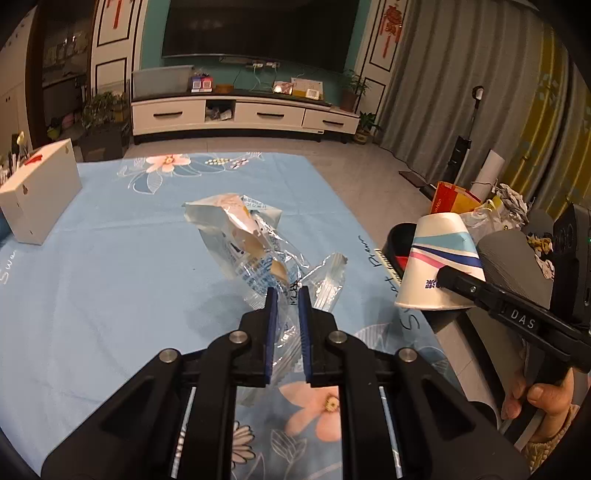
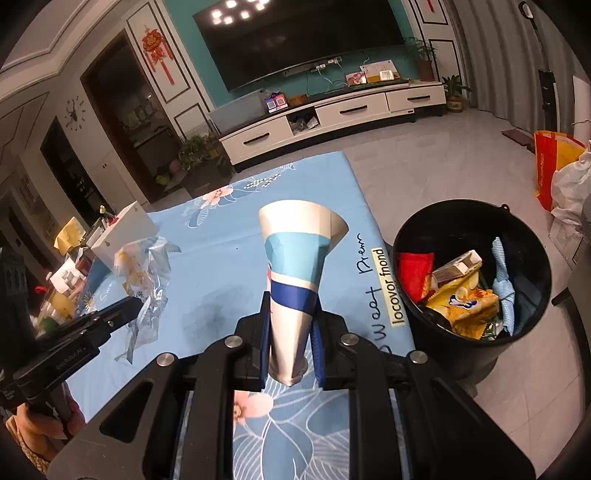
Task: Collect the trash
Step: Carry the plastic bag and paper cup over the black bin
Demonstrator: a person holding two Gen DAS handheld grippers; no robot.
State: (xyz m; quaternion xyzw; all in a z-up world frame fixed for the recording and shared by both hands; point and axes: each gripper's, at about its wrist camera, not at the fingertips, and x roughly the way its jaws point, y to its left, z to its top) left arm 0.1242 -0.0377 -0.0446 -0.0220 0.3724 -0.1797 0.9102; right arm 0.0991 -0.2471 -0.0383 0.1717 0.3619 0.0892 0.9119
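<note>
Both grippers pinch trash: wrapper, cup whose rim is hidden.

Bench is covered with a light blue floral cloth, pink flowers and some script lettering printed near the edge. White cardboard box sits at the far left corner of it. Behind, a long white TV cabinet with dark drawer handles, a big dark TV on the teal wall above. Potted plants left of the cabinet, another at its right end. Grey curtains on the right, red knot ornament hanging by the doorway.
</note>
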